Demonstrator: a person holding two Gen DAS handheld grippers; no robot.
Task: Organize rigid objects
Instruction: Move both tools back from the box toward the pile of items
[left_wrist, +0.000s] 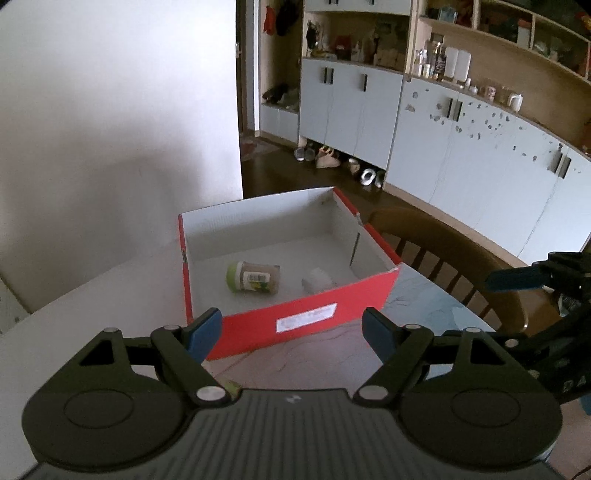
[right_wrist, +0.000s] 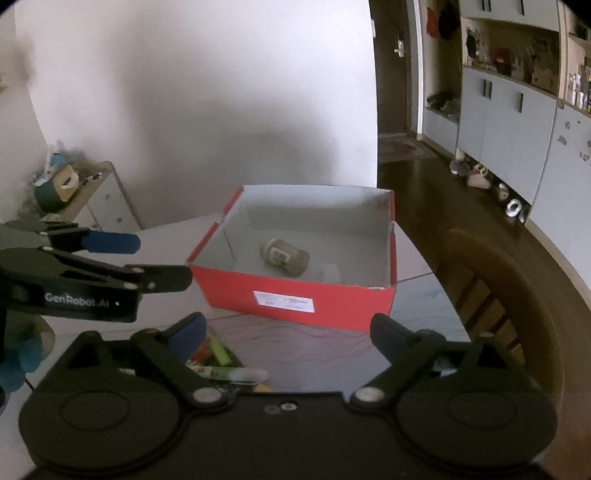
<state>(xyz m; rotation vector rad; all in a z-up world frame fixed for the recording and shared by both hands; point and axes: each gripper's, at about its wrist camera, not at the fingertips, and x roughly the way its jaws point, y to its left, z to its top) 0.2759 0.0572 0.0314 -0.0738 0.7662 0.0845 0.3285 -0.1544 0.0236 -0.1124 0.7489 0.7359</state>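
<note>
Inside, on the white floor of the red box (left_wrist: 306, 321), a small jar (left_wrist: 254, 277) with a green lid lies on its side, lid end toward the box's left wall in the left wrist view. Just beside it, toward the right wall, sits a pale whitish object (left_wrist: 317, 280); it is too blurred to identify. The two are near each other but apart. In the right wrist view the jar lies near the middle of the box floor, and the pale object is by the near wall. The box stands open-topped on the worktop (left_wrist: 110, 295), with a white label (right_wrist: 283, 300) on its near red wall.

Nearer the cameras, a few small items (right_wrist: 221, 363) lie on the worktop just in front of the right tongs (right_wrist: 288, 334), among them a green stick-like piece and something orange; their shapes are unclear. The right tongs are spread wide and hold nothing, hovering in front of the box. The left tongs (left_wrist: 291, 330) are likewise spread wide and empty, facing the near red wall.

A wooden chair (left_wrist: 443, 254) stands against the worktop's right edge. Beyond it run pale blue cabinets (left_wrist: 461, 147) under wooden shelves, with shoes on the dark floor below.
</note>
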